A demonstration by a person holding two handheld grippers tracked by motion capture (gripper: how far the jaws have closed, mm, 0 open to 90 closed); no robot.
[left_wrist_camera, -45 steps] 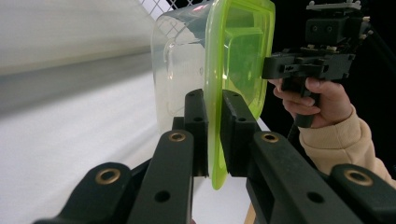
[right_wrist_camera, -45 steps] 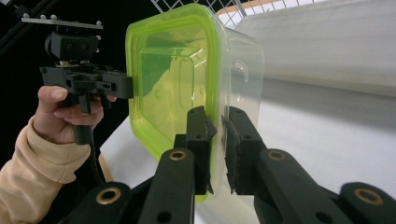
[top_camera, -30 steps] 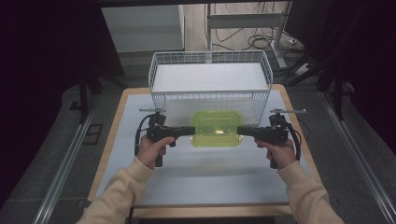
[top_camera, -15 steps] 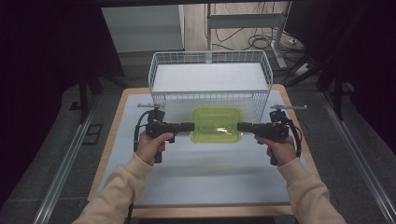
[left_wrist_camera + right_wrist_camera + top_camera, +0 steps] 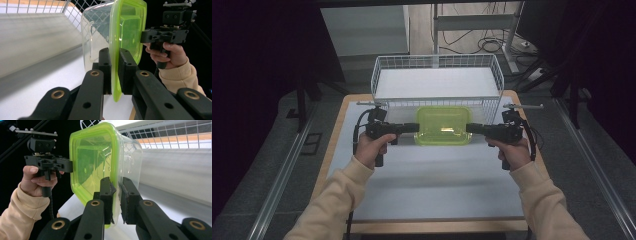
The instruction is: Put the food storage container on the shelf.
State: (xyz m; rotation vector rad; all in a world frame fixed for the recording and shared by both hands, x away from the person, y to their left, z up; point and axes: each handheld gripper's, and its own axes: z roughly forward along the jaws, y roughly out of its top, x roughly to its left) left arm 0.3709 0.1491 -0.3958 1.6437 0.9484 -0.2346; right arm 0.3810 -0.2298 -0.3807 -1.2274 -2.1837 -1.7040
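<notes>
Hanging between the two grippers, a clear container with a yellow-green lid (image 5: 442, 125) is sitting just in front of the wire basket (image 5: 437, 62), close to the basket's near wall and above the white table top (image 5: 432, 175). Pinching the lid's rim at the end to the basket's left, the left gripper (image 5: 416, 128) is clamping it, its two black jaws pressing the green edge from either side, as the left gripper view (image 5: 115, 72) is showing. Gripping the opposite end, to the basket's right, the right gripper (image 5: 468, 128) is doing the same, its pads closing on the rim in the right gripper view (image 5: 116, 195). Both hands are holding their handles level, with cream sleeves (image 5: 337, 200) reaching in from the side of the table far from the basket.
</notes>
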